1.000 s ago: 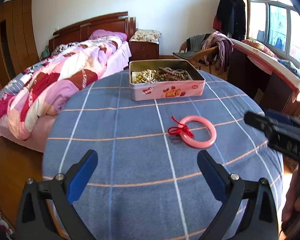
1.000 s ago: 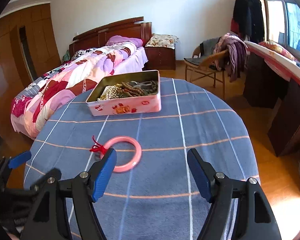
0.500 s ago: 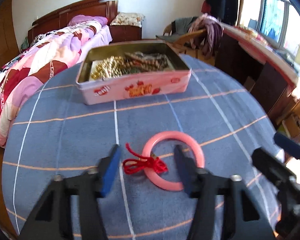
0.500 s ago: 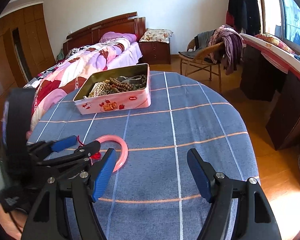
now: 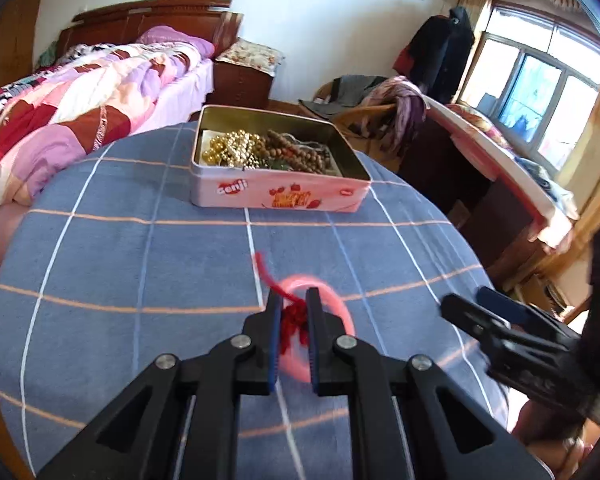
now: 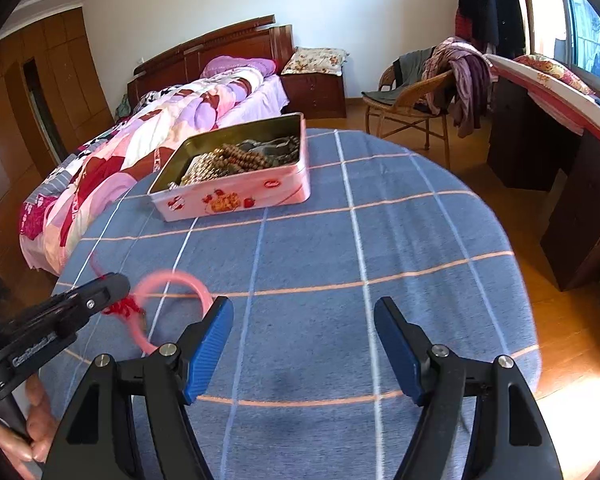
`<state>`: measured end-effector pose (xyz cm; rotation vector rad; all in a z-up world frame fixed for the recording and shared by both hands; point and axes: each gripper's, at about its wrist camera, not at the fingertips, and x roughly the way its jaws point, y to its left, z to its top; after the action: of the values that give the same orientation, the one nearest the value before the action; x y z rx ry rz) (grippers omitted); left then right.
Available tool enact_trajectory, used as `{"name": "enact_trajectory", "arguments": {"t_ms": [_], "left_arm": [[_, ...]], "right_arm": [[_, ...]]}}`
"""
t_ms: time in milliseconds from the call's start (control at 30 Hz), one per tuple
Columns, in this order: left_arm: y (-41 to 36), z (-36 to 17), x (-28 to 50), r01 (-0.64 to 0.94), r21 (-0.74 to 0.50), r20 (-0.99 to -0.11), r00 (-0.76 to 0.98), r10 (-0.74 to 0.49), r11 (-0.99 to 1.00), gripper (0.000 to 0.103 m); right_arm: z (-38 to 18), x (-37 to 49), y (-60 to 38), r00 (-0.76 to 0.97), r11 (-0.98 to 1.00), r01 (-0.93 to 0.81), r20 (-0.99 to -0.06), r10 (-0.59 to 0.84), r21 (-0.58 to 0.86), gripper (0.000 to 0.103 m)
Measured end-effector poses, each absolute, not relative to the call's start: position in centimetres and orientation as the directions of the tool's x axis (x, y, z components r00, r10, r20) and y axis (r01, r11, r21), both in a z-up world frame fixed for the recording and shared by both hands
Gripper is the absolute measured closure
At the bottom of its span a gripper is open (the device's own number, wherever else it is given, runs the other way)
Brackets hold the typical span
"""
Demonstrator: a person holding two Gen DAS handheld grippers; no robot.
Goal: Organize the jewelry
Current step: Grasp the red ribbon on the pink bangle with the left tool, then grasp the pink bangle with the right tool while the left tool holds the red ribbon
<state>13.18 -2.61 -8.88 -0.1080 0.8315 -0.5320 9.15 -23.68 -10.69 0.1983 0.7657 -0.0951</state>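
Pick-up step judged under way. Left gripper [image 5: 292,308] seen clenched on red knotted cord [image 5: 294,318] of pink bangle [image 5: 340,312], lower centre of frame. Jaws just closed. Right gripper [image 6: 304,344] held released, nothing between. Next: bangle to be lifted, carried to tin [image 5: 276,194], upper centre.

Cloth [image 6: 320,280] bare between tin [image 6: 236,196] and near edge, across the whole right half; open passage there. Tin stands at the far side, top open, filled with beads [image 5: 260,152]. Left-front is crowded: left gripper [image 5: 292,312] clamped on the red cord [image 5: 294,318] of the ring [image 6: 168,280] (blurred). Right gripper [image 6: 304,344] agape just right of the ring, nothing between its fingers. Bed [image 6: 140,152] abuts the far-left edge.
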Motion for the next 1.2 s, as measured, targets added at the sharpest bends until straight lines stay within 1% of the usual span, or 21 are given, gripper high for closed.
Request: {"name": "enact_trajectory", "arguments": {"t_ms": [100,200,267,400,433,467,533,600,633,700,733,767,933,1033,1133,1200], "left_arm": [[-2.0,-9.5,12.9,0.393,-0.259,-0.693,0.561,-0.454,0.882,0.091],[-1.2,-10.1,12.9,0.363,-0.245,-0.705,0.569,-0.422,0.899,0.093],[-0.5,-10.2,12.8,0.354,-0.254,-0.702,0.573,-0.423,0.9,0.093],[0.1,-9.6,12.2,0.353,-0.211,-0.694,0.602,-0.394,0.911,0.093],[0.2,-9.5,12.0,0.356,-0.201,-0.692,0.608,-0.389,0.913,0.093],[0.3,-9.3,11.9,0.356,-0.189,-0.69,0.615,-0.382,0.915,0.093],[0.6,-9.1,11.8,0.356,-0.183,-0.684,0.623,-0.379,0.916,0.093],[1.0,-9.1,11.9,0.348,-0.193,-0.684,0.623,-0.38,0.917,0.093],[1.1,-9.1,11.9,0.344,-0.196,-0.683,0.624,-0.38,0.918,0.093],[1.2,-8.9,11.9,0.345,-0.192,-0.679,0.629,-0.378,0.919,0.093],[1.2,-8.9,11.9,0.345,-0.187,-0.68,0.631,-0.374,0.92,0.093],[1.1,-9.0,12.0,0.342,-0.184,-0.683,0.629,-0.37,0.922,0.093],[1.0,-9.1,11.8,0.33,-0.172,-0.692,0.63,-0.353,0.928,0.093],[0.7,-8.8,11.7,0.326,-0.147,-0.693,0.639,-0.333,0.934,0.093],[0.0,-8.3,11.5,0.316,-0.09,-0.7,0.655,-0.286,0.944,0.093],[-0.3,-7.9,11.3,0.314,-0.075,-0.696,0.663,-0.275,0.946,0.093]], "right_arm": [[-10.9,9.2,-22.8,0.711,0.978,0.134,-0.703,0.018,0.16,0.03],[-11.1,9.3,-21.2,0.708,0.987,0.085,-0.705,0.036,0.136,0.03],[-11.6,10.0,-20.1,0.696,0.989,0.051,-0.715,0.063,0.137,0.03],[-12.4,12.1,-18.3,0.664,0.989,0.01,-0.741,0.103,0.147,0.032],[-12.7,12.4,-17.9,0.657,0.99,0.003,-0.746,0.105,0.143,0.036],[-13.0,12.9,-17.5,0.647,0.992,-0.003,-0.756,0.1,0.128,0.043],[-13.8,13.7,-16.5,0.621,0.994,-0.019,-0.778,0.097,0.109,0.047],[-14.7,14.2,-15.7,0.599,0.995,-0.031,-0.795,0.092,0.093,0.049],[-14.7,14.1,-15.4,0.609,0.997,-0.032,-0.789,0.075,0.07,0.053],[-14.8,14.1,-14.8,0.608,0.998,-0.049,-0.792,0.053,0.029,0.075],[-14.8,14.1,-14.8,0.61,0.998,-0.052,-0.791,0.046,0.018,0.089],[-14.8,14.2,-14.9,0.606,0.998,-0.053,-0.794,0.048,0.02,0.093],[-14.1,13.1,-16.5,0.613,0.998,-0.02,-0.788,0.057,0.057,0.093],[-12.7,11.9,-17.6,0.651,0.996,0.015,-0.757,0.06,0.092,0.093],[-11.0,10.6,-18.7,0.692,0.994,0.044,-0.72,0.041,0.098,0.093],[-10.1,9.9,-19.4,0.711,0.993,0.062,-0.703,0.029,0.104,0.093]]}}
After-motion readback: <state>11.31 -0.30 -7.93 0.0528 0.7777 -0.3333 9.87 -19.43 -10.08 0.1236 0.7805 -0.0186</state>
